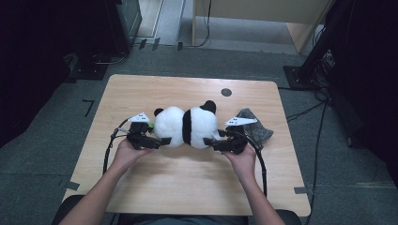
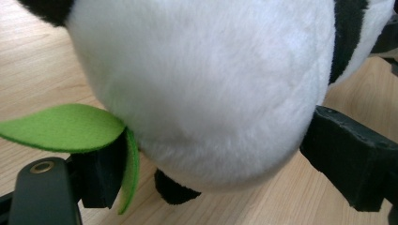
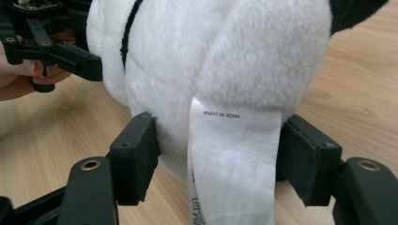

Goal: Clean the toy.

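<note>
White plush panda (image 1: 186, 126) with black bands (green felt leaf (image 2: 65, 127)), tan wood table (image 1: 187, 183).

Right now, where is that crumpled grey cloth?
In the high view the crumpled grey cloth lies on the wooden table toward its right edge, just behind the right gripper and right of the black-and-white plush panda.

Light wooden table (image 1: 141, 93) with dark round hole (image 1: 226, 92), crumpled grey cloth (image 1: 256, 127) near right edge.
</note>
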A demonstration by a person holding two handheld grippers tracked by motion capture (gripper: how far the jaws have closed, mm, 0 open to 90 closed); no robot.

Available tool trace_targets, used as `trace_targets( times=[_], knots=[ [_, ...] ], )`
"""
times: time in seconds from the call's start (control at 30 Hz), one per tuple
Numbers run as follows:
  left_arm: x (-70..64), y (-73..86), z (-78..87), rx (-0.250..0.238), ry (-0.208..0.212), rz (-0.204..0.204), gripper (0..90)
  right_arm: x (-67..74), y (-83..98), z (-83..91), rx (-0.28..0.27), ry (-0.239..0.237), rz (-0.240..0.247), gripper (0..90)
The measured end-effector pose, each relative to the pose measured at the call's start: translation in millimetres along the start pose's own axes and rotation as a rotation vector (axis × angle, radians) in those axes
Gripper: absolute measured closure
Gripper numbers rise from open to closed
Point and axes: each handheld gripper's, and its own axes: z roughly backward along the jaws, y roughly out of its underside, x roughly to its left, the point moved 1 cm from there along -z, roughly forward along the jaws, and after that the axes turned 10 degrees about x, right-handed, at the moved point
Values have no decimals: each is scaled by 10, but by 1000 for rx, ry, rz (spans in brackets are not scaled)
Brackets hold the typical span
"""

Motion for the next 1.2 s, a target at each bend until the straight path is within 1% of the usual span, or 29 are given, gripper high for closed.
trace_targets(
  times=[0.07,0.13,0.2,0.27,0.33,0.37,0.43,0.47,0.5,0.6,0.7,0.8,0.93,1.0,1.07,1.1,1.17,1.2],
  knots=[
    [11,10,-13,4,-13,9,131,-20,-1,-28,-5,8,6,327],
    [43,17,-20,0,-13,24,131,-38,-16,-43,-32,13,13,327],
    [73,33,-19,7,-18,50,131,-40,-35,-45,-63,28,24,327],
    [100,52,-10,10,-30,67,134,-41,-52,-37,-94,51,43,333],
    [123,65,-8,6,-48,73,137,-52,-70,-43,-106,54,51,340],
    [135,68,-10,2,-61,74,139,-64,-76,-61,-97,54,47,340],
    [148,69,1,-14,-64,80,154,-96,-89,-108,-54,44,27,341],
    [150,66,14,-19,-58,86,183,-104,-95,-123,-40,39,19,345],
    [152,63,22,-28,-55,88,213,-105,-102,-125,-40,42,23,347],
    [164,64,20,-26,-54,90,214,-109,-124,-116,-50,47,32,346],
    [161,59,29,-31,-62,87,212,-137,-115,-110,-41,60,42,346],
    [158,48,63,-48,-66,90,211,-160,-100,-89,-28,82,59,384],
    [178,40,116,-57,-67,92,211,-204,-80,-40,-29,99,75,384],
    [187,32,132,-66,-63,97,212,-243,-73,-23,-32,120,67,384],
    [190,24,141,-77,-68,101,212,-289,-69,-3,-30,145,75,387],
    [193,20,138,-81,-65,107,212,-309,-68,11,-30,153,69,405],
    [194,11,126,-87,-61,116,211,-342,-76,56,-39,149,39,412],
    [190,5,120,-88,-58,117,211,-360,-80,78,-50,143,33,412]
  ],
)
